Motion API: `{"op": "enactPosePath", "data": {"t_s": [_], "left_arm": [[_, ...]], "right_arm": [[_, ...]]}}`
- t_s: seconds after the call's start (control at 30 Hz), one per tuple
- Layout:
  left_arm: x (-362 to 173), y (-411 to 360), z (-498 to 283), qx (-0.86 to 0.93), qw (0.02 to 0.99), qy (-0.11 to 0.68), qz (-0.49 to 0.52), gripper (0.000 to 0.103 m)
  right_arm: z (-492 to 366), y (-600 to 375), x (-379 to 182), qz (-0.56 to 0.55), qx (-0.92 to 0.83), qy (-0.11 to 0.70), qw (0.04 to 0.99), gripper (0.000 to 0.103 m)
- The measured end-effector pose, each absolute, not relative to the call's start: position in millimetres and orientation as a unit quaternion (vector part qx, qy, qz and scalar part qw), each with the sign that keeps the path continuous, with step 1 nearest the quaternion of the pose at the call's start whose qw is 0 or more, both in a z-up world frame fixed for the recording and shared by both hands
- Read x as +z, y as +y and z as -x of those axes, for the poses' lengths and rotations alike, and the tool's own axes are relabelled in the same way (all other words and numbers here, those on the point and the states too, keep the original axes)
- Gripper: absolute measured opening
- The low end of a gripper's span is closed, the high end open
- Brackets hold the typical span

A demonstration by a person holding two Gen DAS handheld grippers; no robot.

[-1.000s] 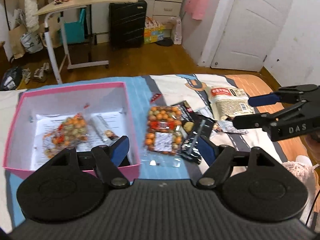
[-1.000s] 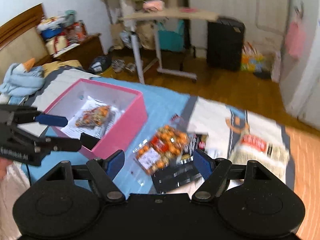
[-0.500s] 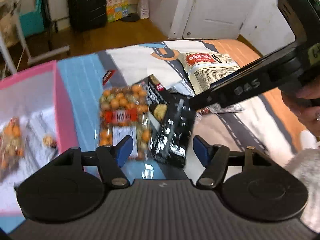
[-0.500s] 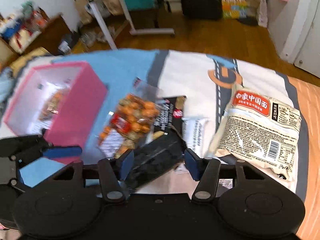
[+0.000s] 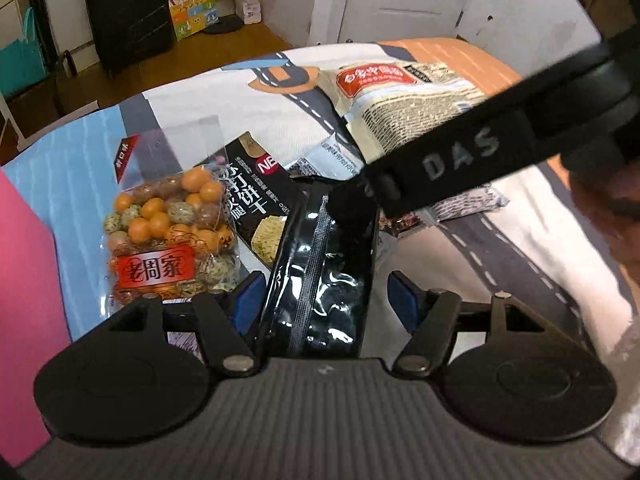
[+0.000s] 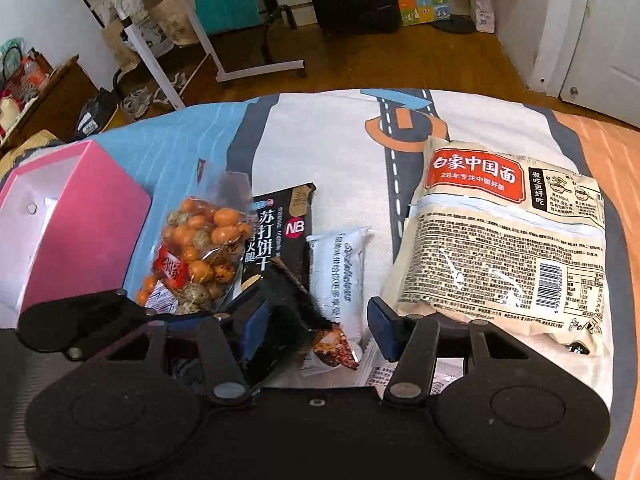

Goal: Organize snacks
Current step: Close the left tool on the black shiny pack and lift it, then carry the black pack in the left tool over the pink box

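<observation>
Printed fabric in blue, white and orange, with a road motif, covers the bed (image 6: pixel 344 140) on which the snacks lie; beyond it are a wooden floor, a black suitcase (image 5: pixel 128 12) and a white door (image 5: pixel 404 0). Pink box (image 6: pixel 76 216) at the left edge, contents not visible; beside it lie a bag of orange balls (image 6: pixel 196 256), a black cracker packet (image 6: pixel 280 236), a small white sachet (image 6: pixel 340 276) and a large noodle pack (image 6: pixel 508 248). Left gripper (image 5: pixel 322 300) spread wide astride a glossy black packet (image 5: pixel 324 280); right gripper (image 6: pixel 314 320) likewise wide, holding nothing.

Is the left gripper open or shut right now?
Open. The left gripper has its blue pads spread either side of the glossy black packet, not clamped.
</observation>
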State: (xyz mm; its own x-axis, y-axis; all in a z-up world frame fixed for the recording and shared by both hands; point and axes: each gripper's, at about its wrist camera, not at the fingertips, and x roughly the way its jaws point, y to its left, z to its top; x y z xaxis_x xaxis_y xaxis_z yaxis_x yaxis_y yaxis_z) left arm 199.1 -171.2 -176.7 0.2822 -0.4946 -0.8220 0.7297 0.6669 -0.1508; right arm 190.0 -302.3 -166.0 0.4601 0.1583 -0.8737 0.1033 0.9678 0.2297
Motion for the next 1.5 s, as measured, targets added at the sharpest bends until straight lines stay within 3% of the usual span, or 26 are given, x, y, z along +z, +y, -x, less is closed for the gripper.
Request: {"op": "enactPosePath", "data": {"t_s": [0.2,0.27,0.37,0.73,0.8,0.83,0.97,1.5], "left_arm": [[-183.0,-173.0,-192.9,-0.380,0.782,0.472,-0.149,0.065],[-182.5,-170.2,-195.0,-0.369,0.782,0.485,-0.135,0.050],[-183.9,-162.5,-199.5,-0.358,0.776,0.508,-0.102,0.049],[-177.8,-144.5,-196.3,-0.345,0.763,0.547,-0.013,0.048],[-173.1,-145.5,-190.4,-0.345,0.763,0.546,-0.012,0.048],[-171.9,-146.1,-189.0,-0.342,0.764,0.546,-0.013,0.047],[-166.1,-141.0,-184.2,-0.335,0.763,0.553,-0.005,0.046],[-118.0,-98.7,-141.4,-0.315,0.773,0.550,-0.036,0.046]], "right_arm": [[-185.1,-303.2,-163.5,-0.148,0.035,0.516,0.843,0.060],[-182.3,-302.5,-162.0,-0.169,0.044,0.522,0.835,0.060],[-179.7,-300.2,-163.2,-0.190,0.051,0.534,0.822,0.060],[-177.2,-285.8,-169.5,-0.194,0.058,0.557,0.806,0.060],[-178.0,-283.4,-172.6,-0.188,0.055,0.565,0.802,0.055],[-177.6,-282.3,-173.6,-0.184,0.050,0.567,0.801,0.048],[-171.3,-285.8,-171.0,-0.205,0.056,0.558,0.802,0.042],[-134.3,-248.9,-136.9,-0.218,0.117,0.537,0.807,0.041]]}}
